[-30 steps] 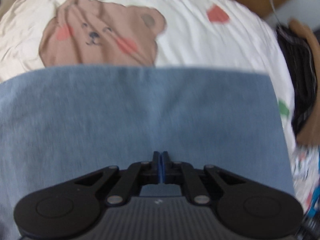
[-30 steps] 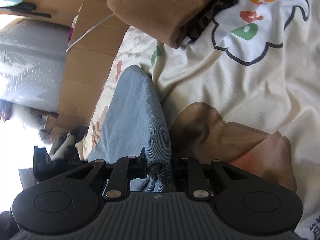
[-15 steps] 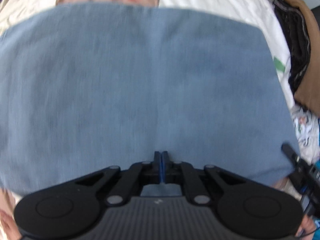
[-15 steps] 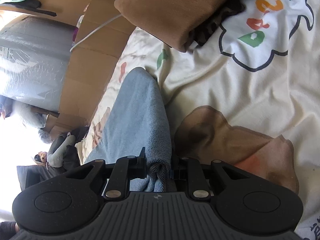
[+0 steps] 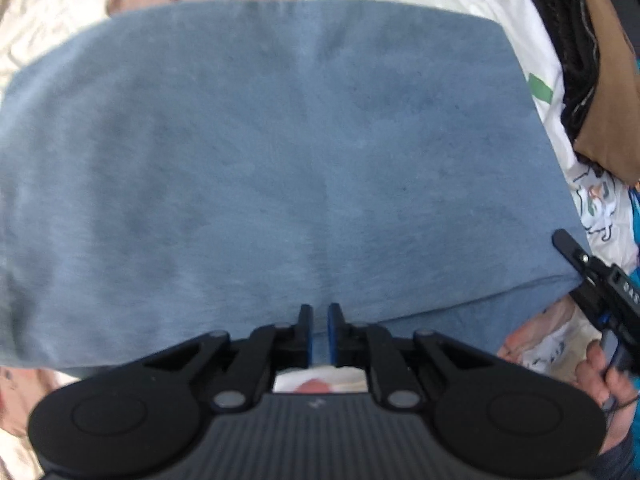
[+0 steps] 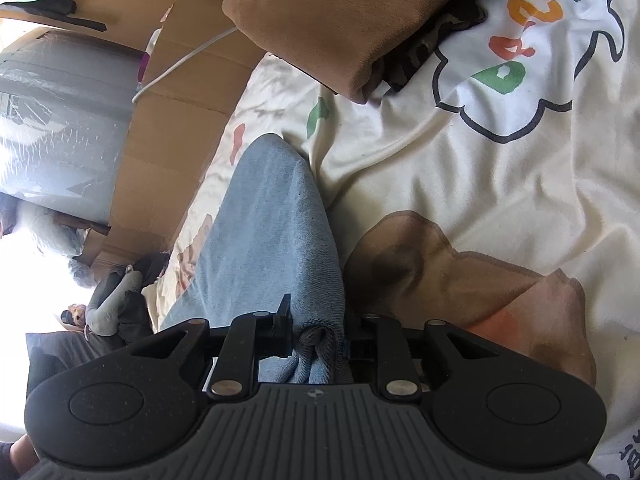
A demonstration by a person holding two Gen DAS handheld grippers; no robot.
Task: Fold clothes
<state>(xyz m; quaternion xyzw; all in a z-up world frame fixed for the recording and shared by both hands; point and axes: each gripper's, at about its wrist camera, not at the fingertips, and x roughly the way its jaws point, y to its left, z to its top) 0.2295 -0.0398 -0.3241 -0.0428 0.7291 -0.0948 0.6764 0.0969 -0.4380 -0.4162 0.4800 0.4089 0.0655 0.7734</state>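
Right tool (image 6: 316, 334) pinching bunched blue cloth (image 5: 280, 152); left tool (image 5: 319, 334) slightly spread, seemingly at its near fold.

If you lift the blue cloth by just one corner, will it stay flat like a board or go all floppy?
Probably floppy: the soft blue knit cloth bunches into folds where the right claw pinches it. It likely drapes too, since it follows the cream cartoon-print bedsheet and bends at its folded edge. It seems light; one pinch holds the corner up.
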